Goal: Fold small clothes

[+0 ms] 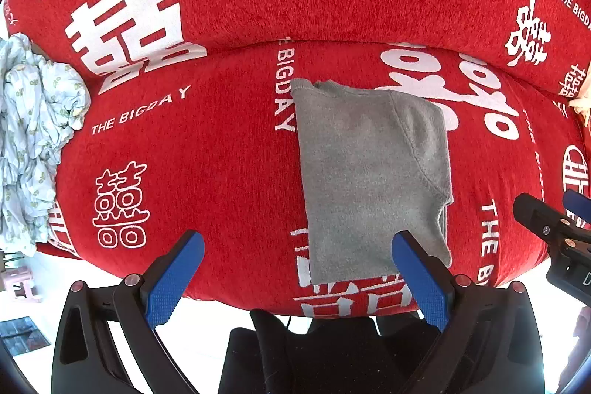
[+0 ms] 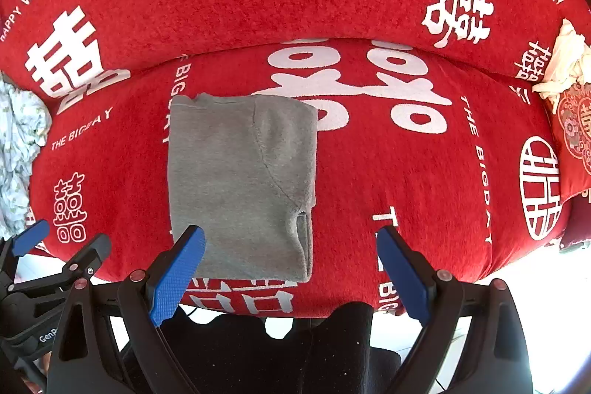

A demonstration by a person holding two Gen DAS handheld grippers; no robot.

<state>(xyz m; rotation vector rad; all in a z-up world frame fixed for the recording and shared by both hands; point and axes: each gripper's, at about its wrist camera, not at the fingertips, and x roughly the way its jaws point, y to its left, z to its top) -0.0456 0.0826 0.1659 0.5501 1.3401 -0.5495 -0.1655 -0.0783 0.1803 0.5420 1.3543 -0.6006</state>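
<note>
A grey knit garment [image 1: 369, 172] lies folded into a tall rectangle on the red sofa seat; it also shows in the right wrist view [image 2: 240, 187]. My left gripper [image 1: 295, 268] is open and empty, its blue pads wide apart just in front of the garment's near edge. My right gripper [image 2: 290, 264] is open and empty, its left pad over the garment's near left corner. The right gripper shows at the right edge of the left wrist view [image 1: 554, 220], and the left gripper at the left edge of the right wrist view [image 2: 55, 246].
The red sofa cover [image 1: 221, 143] carries white characters and lettering. A crumpled pale blue patterned garment [image 1: 33, 143] lies at the seat's left end. A cream cloth [image 2: 565, 61] and a red embroidered cushion [image 2: 576, 143] sit at the right end. The seat's front edge lies just behind the grippers.
</note>
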